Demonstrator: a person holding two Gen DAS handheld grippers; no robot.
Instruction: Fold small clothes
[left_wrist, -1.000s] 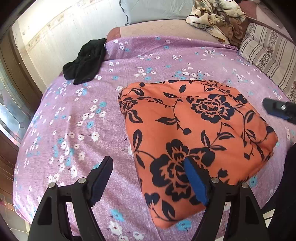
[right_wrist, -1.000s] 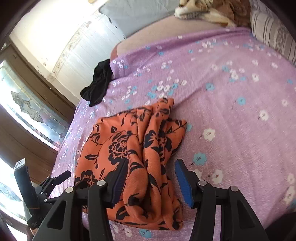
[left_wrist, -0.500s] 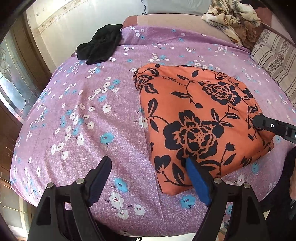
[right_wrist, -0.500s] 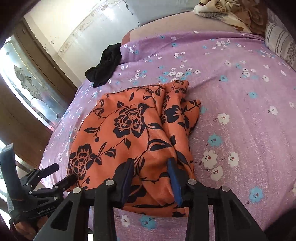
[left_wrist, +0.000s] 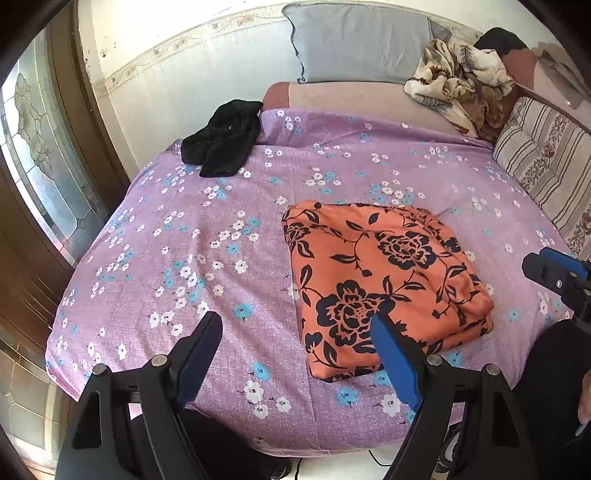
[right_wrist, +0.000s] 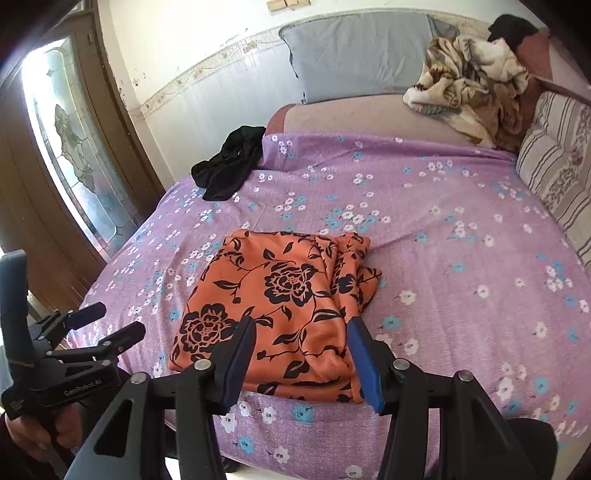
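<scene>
Garment (left_wrist: 384, 280) folded on bedspread (left_wrist: 221, 236); left gripper (left_wrist: 295, 350) and right gripper (right_wrist: 301, 354) released, shirt underside hidden.

The orange black-flowered garment (left_wrist: 380, 280) lies folded in a flat, layered rectangle near the bed's front edge.

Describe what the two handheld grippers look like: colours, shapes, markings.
Both are black angular frames with silver pivot bolts and flat blue-padded fingers. The left gripper and right gripper look identical. In the right wrist view, the left gripper's body carries white "GenRobot.AI" lettering and an upright black lever.
</scene>
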